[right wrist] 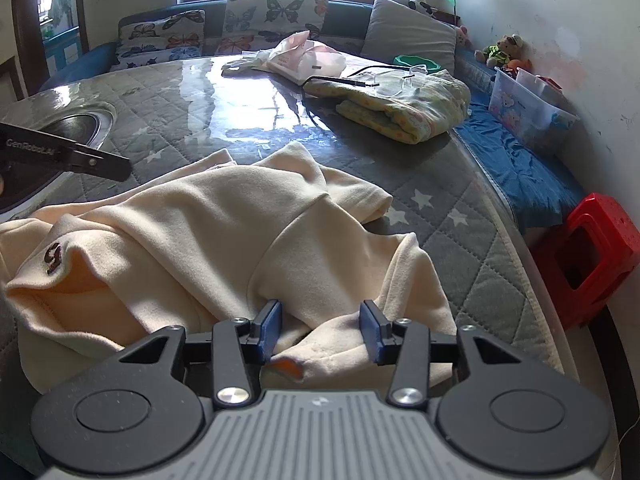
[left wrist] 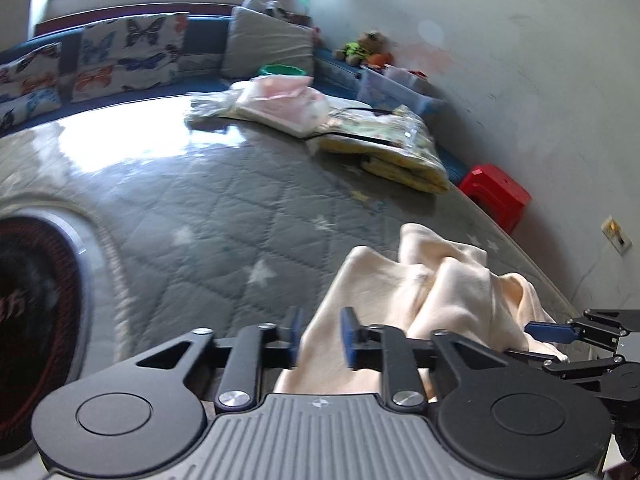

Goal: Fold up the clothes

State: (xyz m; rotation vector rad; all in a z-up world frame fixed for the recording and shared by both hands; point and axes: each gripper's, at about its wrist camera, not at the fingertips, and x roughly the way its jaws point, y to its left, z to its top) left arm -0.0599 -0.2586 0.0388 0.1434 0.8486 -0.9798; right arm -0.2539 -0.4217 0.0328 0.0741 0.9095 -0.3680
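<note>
A cream top (right wrist: 224, 232) lies bunched up on a grey quilted mat (right wrist: 452, 248) with white stars. It sits at the near end of the mat, close to the mat's right edge. A small dark letter patch shows on its left side.

The right gripper (right wrist: 320, 330) is low over the near part of the top. Its two blue fingers (right wrist: 270, 330) are spread apart. A soft fold of the top sits between them, but the fingers do not squeeze it. The left finger just touches the cloth.

The left gripper (left wrist: 320, 338) is at the top's left edge. Its blue fingers (left wrist: 347, 336) stand a little apart, with a flap of cloth running between them. The cloth looks loose there, not pinched. In the left view the right gripper's blue tip pokes in from the far right, beside the top.

Past the top, the mat is bare and shiny for a long way. That is the big open space. At the far end lie a folded yellow blanket (right wrist: 404, 108) and a pink bag (right wrist: 304, 60), well apart from the top.

To the left, a round metal bowl (right wrist: 80, 124) is set into the mat, near the top's left side.

The mat's right edge curves round. Just past it is a blue cloth (right wrist: 524, 176) and a red stool (right wrist: 592, 256). A white wall is close on that side, so there is little room there.
</note>
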